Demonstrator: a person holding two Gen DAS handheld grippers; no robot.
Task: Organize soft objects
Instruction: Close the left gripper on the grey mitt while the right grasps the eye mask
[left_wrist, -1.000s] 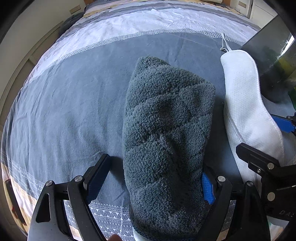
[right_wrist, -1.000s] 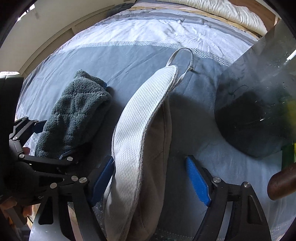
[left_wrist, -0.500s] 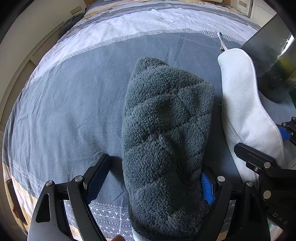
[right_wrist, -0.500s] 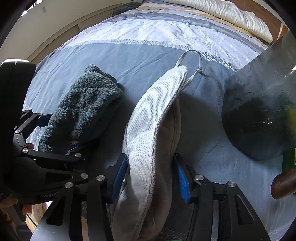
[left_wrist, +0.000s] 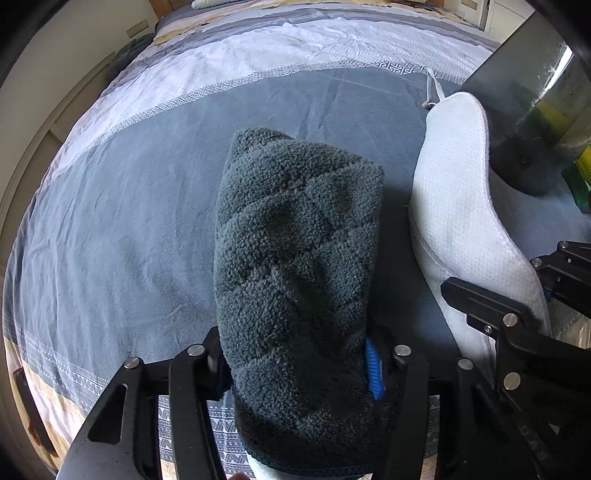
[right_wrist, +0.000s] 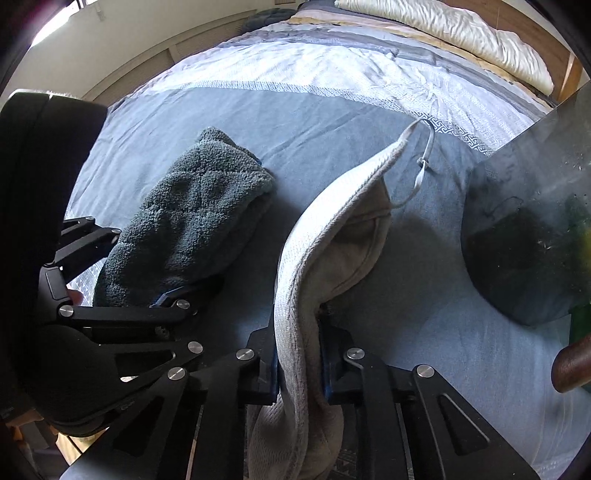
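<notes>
Beige pad underside (right_wrist: 354, 258) shows in right view only.

White mitt (right_wrist: 314, 266) between pinching jaws

fluffy grey towel (left_wrist: 295, 266), white mesh-knit pad (left_wrist: 461, 221)

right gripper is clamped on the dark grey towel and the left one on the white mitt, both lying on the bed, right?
Not quite: the items are swapped. The right wrist view shows the right gripper clamped on the white mitt, and the left wrist view shows the left gripper closed on the dark grey towel. Both jaws have just been closing. Both items do lie on the bed.
</notes>
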